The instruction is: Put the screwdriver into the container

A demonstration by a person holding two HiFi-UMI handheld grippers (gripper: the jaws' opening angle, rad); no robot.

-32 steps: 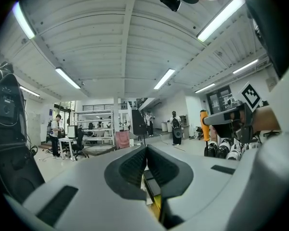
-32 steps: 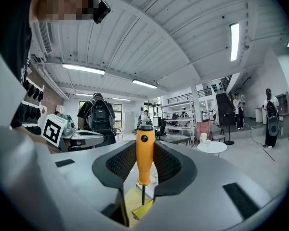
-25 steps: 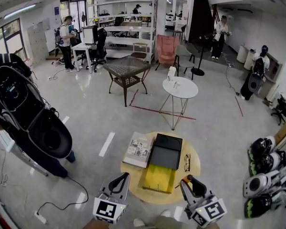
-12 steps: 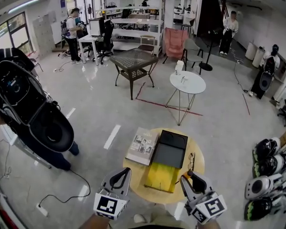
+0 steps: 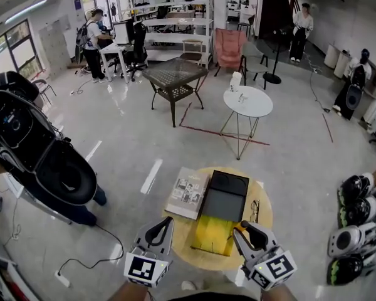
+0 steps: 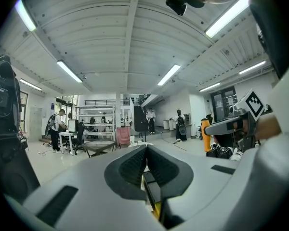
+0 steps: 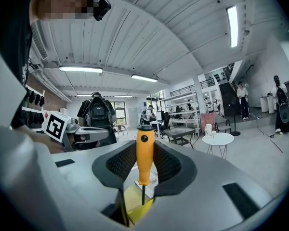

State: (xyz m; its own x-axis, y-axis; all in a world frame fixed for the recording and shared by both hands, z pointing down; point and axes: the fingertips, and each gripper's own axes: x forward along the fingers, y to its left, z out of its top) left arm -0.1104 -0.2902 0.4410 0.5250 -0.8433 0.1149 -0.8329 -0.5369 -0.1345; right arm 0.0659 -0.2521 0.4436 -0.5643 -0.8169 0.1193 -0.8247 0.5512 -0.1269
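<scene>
The right gripper (image 5: 247, 229) is pinching the screwdriver (image 7: 145, 160) by its orange handle, jaws closed on both sides of it. The handle is standing upright between them and the thin shaft is pointing down. The left gripper (image 5: 160, 229) is carrying nothing, its jaws pressed together with no gap.

The move turns on the container (image 5: 225, 199), the black-and-yellow case lying on the round table (image 5: 183, 229). Its long axis is running away from the person, yellow end nearest. The right jaws are hovering at the container's near right corner, so the black hollow is lying ahead and slightly to the left of the tool. The left gripper is sitting off the container's near left corner, about as close, but the loaded hand is the one that matters. A book (image 5: 187, 196) is lying just left of the container and a pair of glasses (image 5: 255, 211) just right of it.

The head view is giving the layout but barely showing the screwdriver, only a speck of orange at the jaw tips. The right gripper view is showing the grip and yellow surface under the shaft tip. My read: the tool needs to travel forward over the black part, and the upright shaft may have to tip flat before going in.
</scene>
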